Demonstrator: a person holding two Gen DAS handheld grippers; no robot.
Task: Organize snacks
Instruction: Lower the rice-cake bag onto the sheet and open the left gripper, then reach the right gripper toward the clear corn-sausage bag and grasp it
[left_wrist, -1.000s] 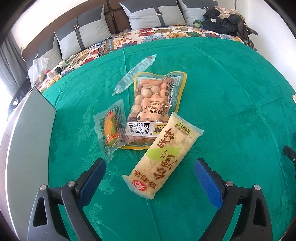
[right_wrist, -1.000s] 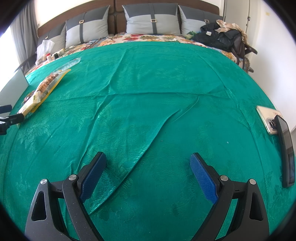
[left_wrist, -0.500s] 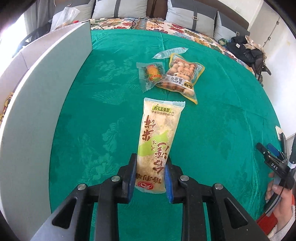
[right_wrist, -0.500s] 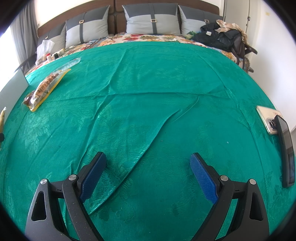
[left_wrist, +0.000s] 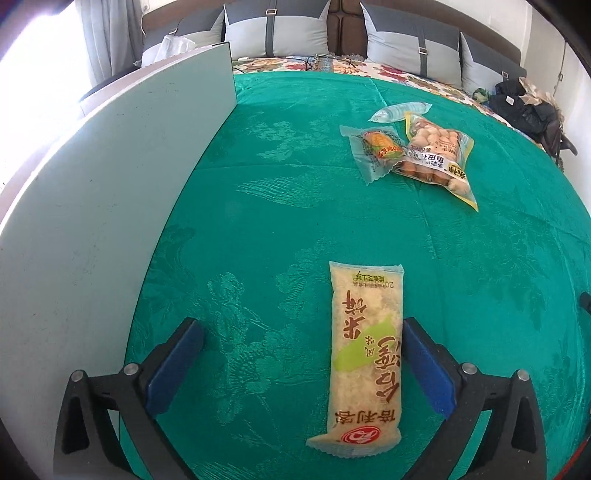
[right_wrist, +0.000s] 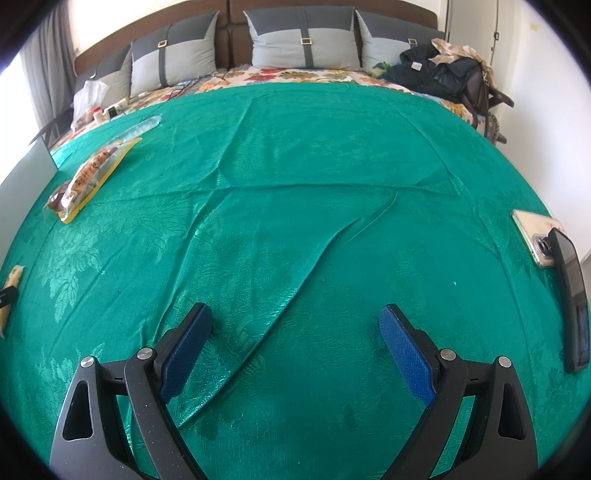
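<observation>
Green cloth (right_wrist: 295, 177) beyond rice-cracker packet (left_wrist: 364, 362)

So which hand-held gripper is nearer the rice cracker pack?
Left. The left hand-held gripper, jaws opening, straddles the rice cracker pack. The right hand-held gripper hangs over bare green cloth, far away.

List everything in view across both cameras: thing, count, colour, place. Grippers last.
Rice cracker pack: one, pale yellow, flat on the cloth between the left fingers.
Corn pack: one, clear, yellow cob, far right.
Peanut bag: one, yellow-edged, touching the corn pack.
Clear tube pack: one, transparent, behind the peanuts.
Board: one, pale grey, upright at the left.
Cloth: one, green, covering the bed.
Pillows: several, grey, at the headboard.
Phones: two, right edge.
Dark bags: heap, far right.
Left gripper: black with blue pads, opening, pads off the pack.
Right gripper: same, open, empty.
</observation>
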